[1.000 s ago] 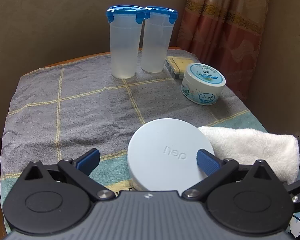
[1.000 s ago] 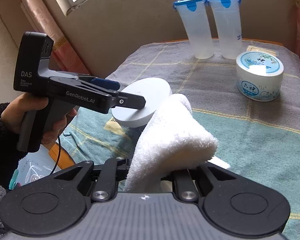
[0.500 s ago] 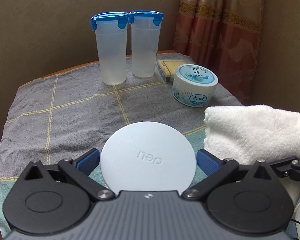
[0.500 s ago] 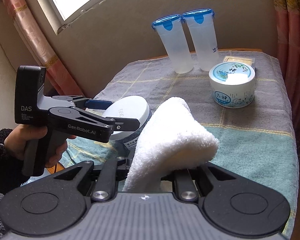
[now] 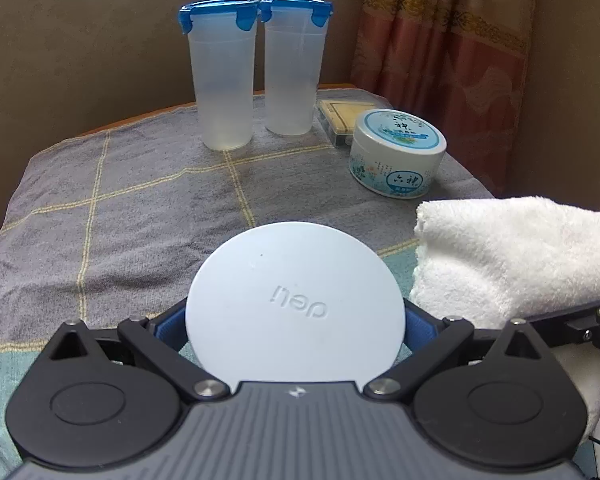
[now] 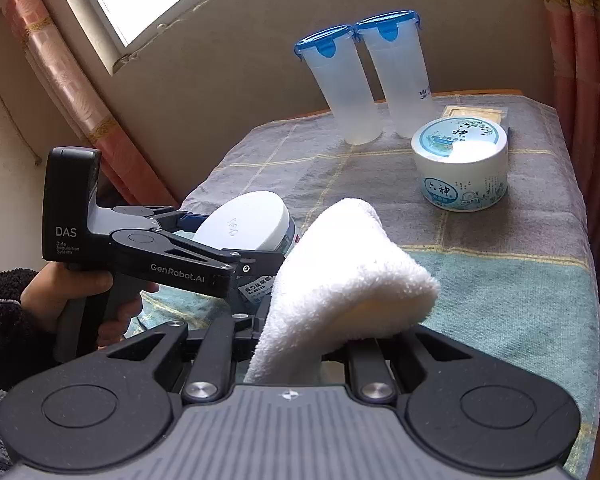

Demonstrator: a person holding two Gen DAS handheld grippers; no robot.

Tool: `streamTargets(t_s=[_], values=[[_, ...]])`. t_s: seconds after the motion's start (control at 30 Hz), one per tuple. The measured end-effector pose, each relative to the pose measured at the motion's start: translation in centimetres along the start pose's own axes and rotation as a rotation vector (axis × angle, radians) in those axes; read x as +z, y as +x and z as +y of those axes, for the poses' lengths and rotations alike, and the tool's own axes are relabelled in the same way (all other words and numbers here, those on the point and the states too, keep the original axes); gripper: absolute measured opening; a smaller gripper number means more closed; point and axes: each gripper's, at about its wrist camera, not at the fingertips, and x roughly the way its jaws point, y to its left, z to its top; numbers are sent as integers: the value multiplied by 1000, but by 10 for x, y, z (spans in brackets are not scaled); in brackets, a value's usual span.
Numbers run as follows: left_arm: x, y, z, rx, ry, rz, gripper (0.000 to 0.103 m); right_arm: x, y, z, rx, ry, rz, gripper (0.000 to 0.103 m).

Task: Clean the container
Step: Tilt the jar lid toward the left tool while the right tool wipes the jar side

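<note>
Inspecting the desk [image 5: 132,200], we find a checked cloth, curtains and a window beyond. The left hand-held gripper [image 5: 296,320], jaws just narrowing, brackets the white-lidded container [image 5: 294,304]; contact unclear. The right hand-held gripper [image 6: 300,360] clamps a white towel [image 6: 340,280]. Only the right view shows the hand [image 6: 72,292].

The middle of the counter [image 5: 132,208] lies bare under its checked cloth, giving open passage from the near edge toward the back. At the back two tall lidded cups [image 5: 224,80] stand side by side, almost touching, with a wall close behind. A round tub [image 5: 396,152] and a flat box [image 5: 340,114] block the far right corner. Near the front, a white-lidded jar [image 5: 296,308] and a folded white towel [image 6: 340,276] crowd the space.
</note>
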Motion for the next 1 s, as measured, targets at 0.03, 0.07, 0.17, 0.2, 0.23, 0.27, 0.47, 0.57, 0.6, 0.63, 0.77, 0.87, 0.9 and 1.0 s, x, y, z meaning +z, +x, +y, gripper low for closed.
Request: streamTargets(t_s=[0.03, 0.07, 0.17, 0.2, 0.23, 0.27, 0.47, 0.57, 0.6, 0.63, 0.77, 0.87, 0.9, 1.0], values=[[1, 0, 1, -11, 16, 3, 100, 0, 0, -1, -2, 2, 0, 19], [1, 1, 2, -23, 33, 5, 100, 1, 0, -1, -4, 3, 1, 19], [3, 1, 6, -70, 115, 1, 100, 3, 0, -1, -15, 0, 3, 19], [4, 1, 8, -92, 150, 0, 100, 4, 1, -1, -19, -1, 4, 19], [4, 1, 10, -120, 184, 1, 100, 4, 1, -1, -23, -2, 6, 19], [4, 2, 12, -149, 216, 0, 100, 5, 2, -1, -27, -1, 9, 19], [10, 7, 24, -314, 409, 21, 100, 10, 9, -1, -50, -4, 28, 19], [13, 11, 28, -382, 490, 26, 100, 14, 12, -1, -61, -8, 33, 19], [14, 12, 29, -404, 517, 27, 100, 16, 13, 0, -65, -11, 35, 19], [15, 13, 30, -425, 541, 28, 100, 17, 14, 0, -69, -13, 36, 19], [17, 15, 31, -503, 631, 30, 100, 23, 18, 0, -84, -21, 43, 19], [19, 18, 30, -560, 703, 42, 100, 27, 20, 1, -93, -26, 45, 19], [20, 19, 30, -574, 721, 48, 100, 28, 21, 1, -94, -27, 46, 19], [24, 24, 28, -612, 782, 70, 100, 31, 23, 1, -98, -30, 50, 19]])
